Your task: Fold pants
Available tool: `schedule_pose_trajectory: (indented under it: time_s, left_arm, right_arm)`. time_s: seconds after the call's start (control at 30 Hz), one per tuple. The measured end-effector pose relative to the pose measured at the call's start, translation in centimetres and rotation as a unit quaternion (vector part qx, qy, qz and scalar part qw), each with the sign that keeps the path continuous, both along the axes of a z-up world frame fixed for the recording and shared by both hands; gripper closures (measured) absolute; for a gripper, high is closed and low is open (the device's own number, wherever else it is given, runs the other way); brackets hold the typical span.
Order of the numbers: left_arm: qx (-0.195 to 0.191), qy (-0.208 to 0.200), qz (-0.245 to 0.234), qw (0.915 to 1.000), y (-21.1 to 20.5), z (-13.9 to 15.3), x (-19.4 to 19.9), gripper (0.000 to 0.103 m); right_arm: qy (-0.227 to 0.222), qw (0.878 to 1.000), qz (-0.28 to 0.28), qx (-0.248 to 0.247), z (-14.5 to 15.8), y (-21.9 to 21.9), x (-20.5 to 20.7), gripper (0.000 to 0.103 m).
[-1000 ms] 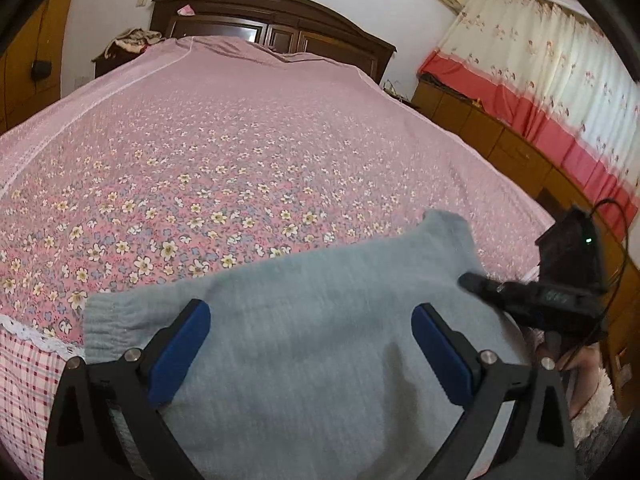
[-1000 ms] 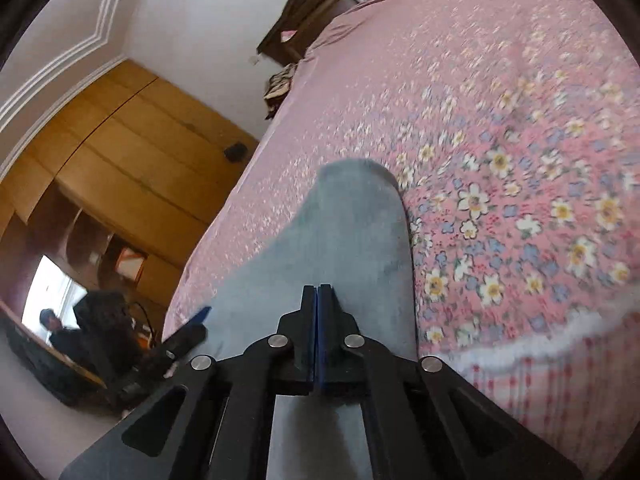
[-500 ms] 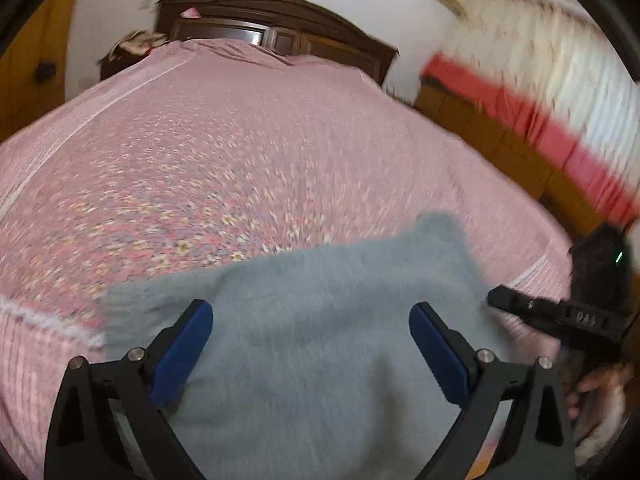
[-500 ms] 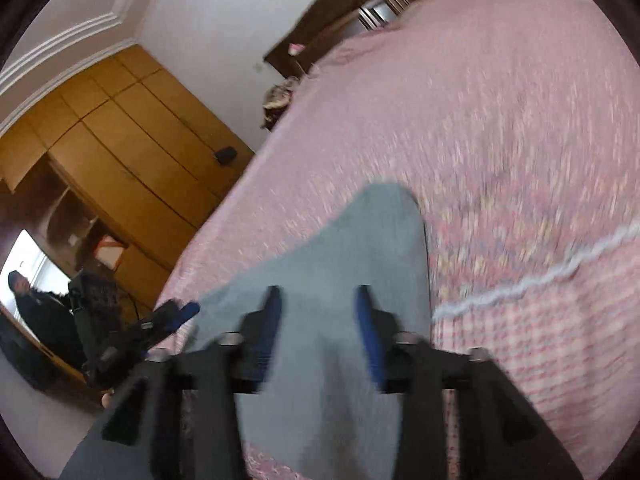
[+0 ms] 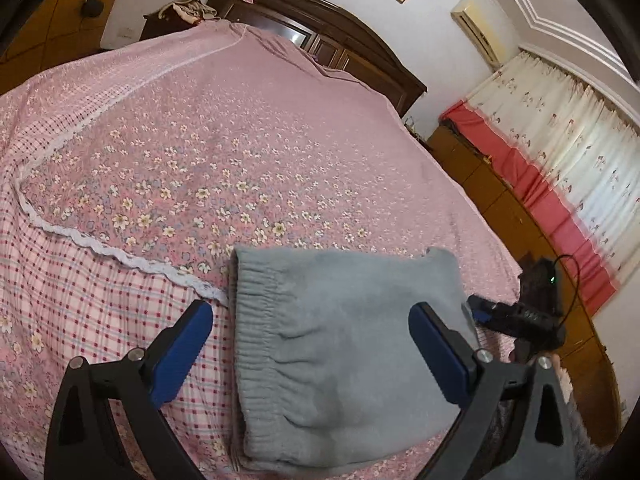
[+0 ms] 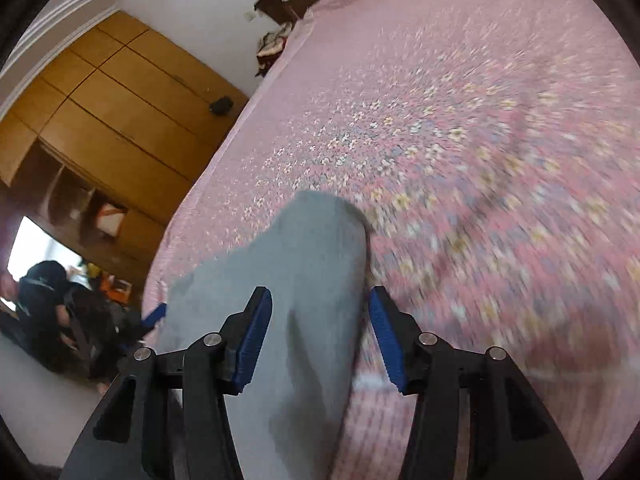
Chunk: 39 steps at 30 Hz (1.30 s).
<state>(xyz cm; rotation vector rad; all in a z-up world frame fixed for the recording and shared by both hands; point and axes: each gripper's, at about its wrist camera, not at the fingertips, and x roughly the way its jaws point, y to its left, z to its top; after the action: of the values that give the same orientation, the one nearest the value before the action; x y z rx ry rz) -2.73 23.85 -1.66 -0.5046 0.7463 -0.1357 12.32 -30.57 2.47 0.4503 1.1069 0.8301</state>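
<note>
In the left wrist view, our left claw [image 5: 310, 350] stands wide apart at the bottom of the frame and grips nothing. The pants [image 5: 344, 360] lie folded in the lower middle, flat on the bed [image 5: 240, 140], near its close edge. The gathered waistband [image 5: 256, 320] runs down their left side. The right claw [image 5: 480, 314] pokes in at the lower right, just beside the pants' right edge.

They look soft, thick and light. We judge they will sag and drape when lifted, not slip. The ribbed waistband seems the firmest place to pinch, or a folded corner with all layers together.

In the right wrist view, blurred on the right, our right claw [image 6: 320, 336] is about half open at bottom centre, empty, with the pants [image 6: 288, 320] lying beneath it. The left claw's blue tip [image 6: 154, 316] shows at their left edge.
</note>
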Motion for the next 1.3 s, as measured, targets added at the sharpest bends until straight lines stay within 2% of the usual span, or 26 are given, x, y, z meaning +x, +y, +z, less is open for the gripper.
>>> schedule_pose_trajectory:
  time_s: [0.07, 0.13, 0.2, 0.23, 0.3, 0.37, 0.47, 0.67, 0.93, 1.07, 1.3]
  left_arm:
    - [-0.012, -0.005, -0.003, 0.9999, 0.1, 0.1, 0.1, 0.003]
    - [-0.024, -0.010, -0.012, 0.9996, -0.3, 0.5, 0.3, 0.003]
    - [-0.024, -0.015, -0.017, 0.9995, -0.6, 0.6, 0.5, 0.003]
    - [-0.020, -0.013, -0.019, 0.9995, -0.8, 0.7, 0.7, 0.003]
    - [-0.011, -0.006, -0.020, 0.9997, -1.1, 0.4, 1.1, 0.003]
    - [-0.009, 0.002, -0.022, 0.9997, -1.3, 0.1, 1.3, 0.003]
    - [-0.001, 0.008, -0.020, 0.9998, -1.5, -0.1, 1.5, 0.003]
    - [0.013, 0.008, -0.023, 0.9996, -2.6, 0.0, 2.8, 0.003]
    - [0.035, 0.004, -0.041, 0.9985, -5.3, 1.0, 5.7, 0.003]
    - [0.084, -0.012, -0.036, 0.9957, -7.9, 2.2, 7.3, 0.003]
    - [0.118, -0.019, -0.032, 0.9923, -10.6, 1.8, 10.1, 0.003]
  right_arm:
    - [0.016, 0.999, 0.025, 0.030, -0.5, 0.8, 1.9, 0.050]
    - [0.048, 0.996, 0.043, 0.068, -1.9, 1.2, 3.4, 0.055]
    - [0.091, 0.990, 0.047, 0.100, -3.7, 1.3, 5.2, 0.083]
    - [0.109, 0.987, 0.046, 0.110, -4.6, 1.2, 5.7, 0.084]
    - [0.104, 0.985, 0.051, 0.129, -4.7, 0.5, 5.6, 0.086]
    - [0.090, 0.988, 0.050, 0.114, -4.2, 0.6, 5.3, 0.089]
    - [0.075, 0.991, 0.047, 0.096, -3.3, 0.9, 5.2, 0.090]
    - [0.059, 0.992, 0.075, 0.079, -1.4, 1.7, 5.6, 0.090]
    - [0.037, 0.996, 0.065, 0.056, 0.7, -2.9, 8.3, 0.091]
    - [0.031, 0.997, 0.064, 0.038, 1.2, -5.2, 9.9, 0.091]
    - [0.013, 0.999, 0.036, 0.039, 2.0, -8.3, 12.3, 0.091]
